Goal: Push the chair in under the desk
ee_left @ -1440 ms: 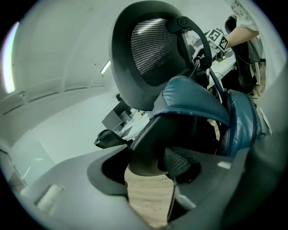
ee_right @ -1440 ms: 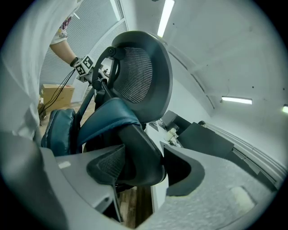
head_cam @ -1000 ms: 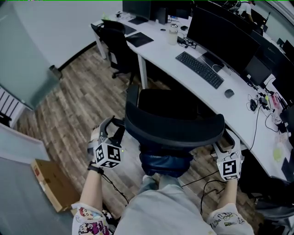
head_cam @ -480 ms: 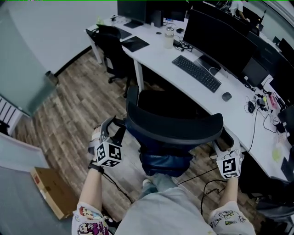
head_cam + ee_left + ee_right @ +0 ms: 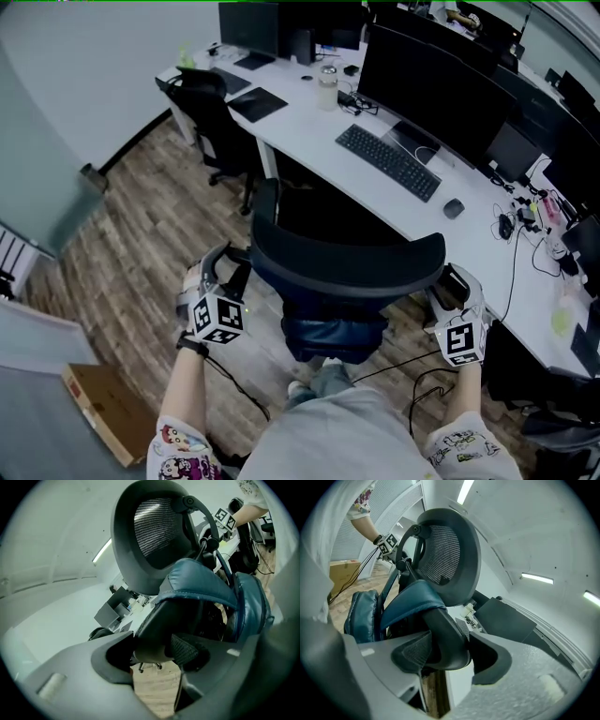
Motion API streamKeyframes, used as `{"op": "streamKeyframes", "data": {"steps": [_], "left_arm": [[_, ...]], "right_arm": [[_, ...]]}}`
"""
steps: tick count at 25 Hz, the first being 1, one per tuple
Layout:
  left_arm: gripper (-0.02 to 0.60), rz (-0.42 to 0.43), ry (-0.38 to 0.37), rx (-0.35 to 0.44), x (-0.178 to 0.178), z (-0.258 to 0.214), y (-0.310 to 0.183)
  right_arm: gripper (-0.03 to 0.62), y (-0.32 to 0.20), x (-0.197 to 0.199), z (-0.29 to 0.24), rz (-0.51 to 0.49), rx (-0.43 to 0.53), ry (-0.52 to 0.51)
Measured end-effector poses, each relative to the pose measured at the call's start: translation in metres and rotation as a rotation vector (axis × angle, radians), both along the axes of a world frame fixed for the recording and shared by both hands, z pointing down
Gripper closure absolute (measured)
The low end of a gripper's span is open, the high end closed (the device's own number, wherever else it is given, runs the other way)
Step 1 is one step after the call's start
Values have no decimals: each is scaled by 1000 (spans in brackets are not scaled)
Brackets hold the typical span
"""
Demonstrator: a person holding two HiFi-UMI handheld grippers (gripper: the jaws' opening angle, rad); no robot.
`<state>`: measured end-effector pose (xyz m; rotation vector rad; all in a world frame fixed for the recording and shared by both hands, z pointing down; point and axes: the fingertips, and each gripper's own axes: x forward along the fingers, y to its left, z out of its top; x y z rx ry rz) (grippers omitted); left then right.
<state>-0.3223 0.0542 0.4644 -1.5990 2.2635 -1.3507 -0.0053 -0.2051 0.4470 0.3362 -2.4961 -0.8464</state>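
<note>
**No Legible Writing**

Nothing readable anywhere. Only black-and-white square markers on the cubes of left gripper [image 5: 234, 265] and right gripper [image 5: 450, 286]: coded patterns, without letters or digits. Cartoon print on sleeve [image 5: 183, 455], with no words to make out. Keyboard [image 5: 388, 162] keys too small to read. Box [image 5: 103, 412] plain on the faces in view.

Three cameras closing in on one chair back

The head view looks steeply down from behind the chair [image 5: 347, 258] toward the desk's [image 5: 309, 103] near edge. The left gripper [image 5: 228, 262] and right gripper [image 5: 448, 284] each carry a camera pressed close to opposite ends of the chair's back. These face inward across it, so each sees the other gripper.
</note>
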Motion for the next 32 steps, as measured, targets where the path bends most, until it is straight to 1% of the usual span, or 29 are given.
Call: {"op": "streamKeyframes", "data": {"steps": [8,11,17,22,32], "left_arm": [[327,9,-7,-4,-21,-2,-35],[327,17,-9,-7,-28,-2,-45],[328,55,-14,-9,-46,-3,-61],[328,115,-17,-11,-69,-2,-79],[328,280,-24,-9,-116,-1,-123]], "right_arm": [[344,-27,-15,-1,12,-4,-11],[344,-34,-16,0,34,1,-2],[344,-33,-23,-1,69,-2,-14],[344,-27,-32,-1,138,4,-21],[344,-18,-53,2,305,1,-12]]}}
